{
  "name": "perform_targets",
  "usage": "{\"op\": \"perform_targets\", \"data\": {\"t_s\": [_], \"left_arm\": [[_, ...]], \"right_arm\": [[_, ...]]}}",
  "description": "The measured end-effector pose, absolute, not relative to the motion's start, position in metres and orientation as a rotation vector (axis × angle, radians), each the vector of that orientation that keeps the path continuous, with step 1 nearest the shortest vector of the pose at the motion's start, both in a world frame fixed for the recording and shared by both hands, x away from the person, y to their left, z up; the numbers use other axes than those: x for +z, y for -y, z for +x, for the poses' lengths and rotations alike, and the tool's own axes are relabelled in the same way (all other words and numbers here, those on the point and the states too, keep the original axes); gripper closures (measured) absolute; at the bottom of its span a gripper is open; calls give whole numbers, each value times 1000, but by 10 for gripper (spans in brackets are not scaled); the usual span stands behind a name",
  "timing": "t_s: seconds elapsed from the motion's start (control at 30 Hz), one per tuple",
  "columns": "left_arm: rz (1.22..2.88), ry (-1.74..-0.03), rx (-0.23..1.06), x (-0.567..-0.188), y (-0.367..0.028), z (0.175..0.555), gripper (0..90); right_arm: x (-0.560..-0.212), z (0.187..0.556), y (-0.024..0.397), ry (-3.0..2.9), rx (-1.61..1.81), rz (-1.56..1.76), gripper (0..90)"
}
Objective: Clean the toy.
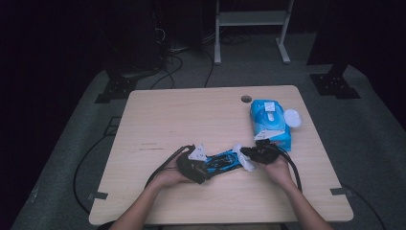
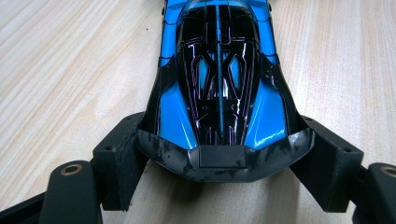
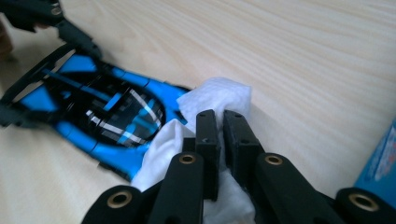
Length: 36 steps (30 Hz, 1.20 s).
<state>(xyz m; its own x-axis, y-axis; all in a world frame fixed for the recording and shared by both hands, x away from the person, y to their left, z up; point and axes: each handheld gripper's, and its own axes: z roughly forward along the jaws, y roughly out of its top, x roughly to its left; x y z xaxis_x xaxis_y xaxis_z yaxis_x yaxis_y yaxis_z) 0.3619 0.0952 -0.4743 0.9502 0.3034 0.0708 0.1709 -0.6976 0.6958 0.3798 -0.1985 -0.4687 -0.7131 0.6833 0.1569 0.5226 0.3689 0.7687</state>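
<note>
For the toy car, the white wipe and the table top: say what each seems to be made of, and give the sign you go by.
Toy car: likely glossy plastic, sharp reflections. White wipe: soft tissue or cloth, crumpled, matt. Table top: pale wood or wood-look laminate, grain lines.

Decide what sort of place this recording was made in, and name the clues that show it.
Probably a lab or recording studio rather than a home: a bare wooden table stands on grey carpet in a darkened room, loose cables trail across the floor behind it, and a white metal frame stands at the back.
</note>
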Motion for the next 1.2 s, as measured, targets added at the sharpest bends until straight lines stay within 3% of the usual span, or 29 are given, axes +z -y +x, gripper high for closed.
{"op": "perform_targets", "data": {"t_s": [0.4, 0.57, 0.87, 1.2], "left_arm": [[2360, -349, 228, -474, -94, 362, 239], [2291, -413, 116, -465, -98, 366, 183], [2157, -566, -27, -461, -114, 379, 216], [2162, -659, -100, -469, -113, 384, 236]], "right_arm": [[-454, 353, 182, -2554, 1278, 954, 839], [-454, 351, 184, -2563, 1285, 953, 839], [-452, 350, 184, -2595, 1291, 938, 839], [-458, 350, 185, -2604, 1302, 929, 840]]}}
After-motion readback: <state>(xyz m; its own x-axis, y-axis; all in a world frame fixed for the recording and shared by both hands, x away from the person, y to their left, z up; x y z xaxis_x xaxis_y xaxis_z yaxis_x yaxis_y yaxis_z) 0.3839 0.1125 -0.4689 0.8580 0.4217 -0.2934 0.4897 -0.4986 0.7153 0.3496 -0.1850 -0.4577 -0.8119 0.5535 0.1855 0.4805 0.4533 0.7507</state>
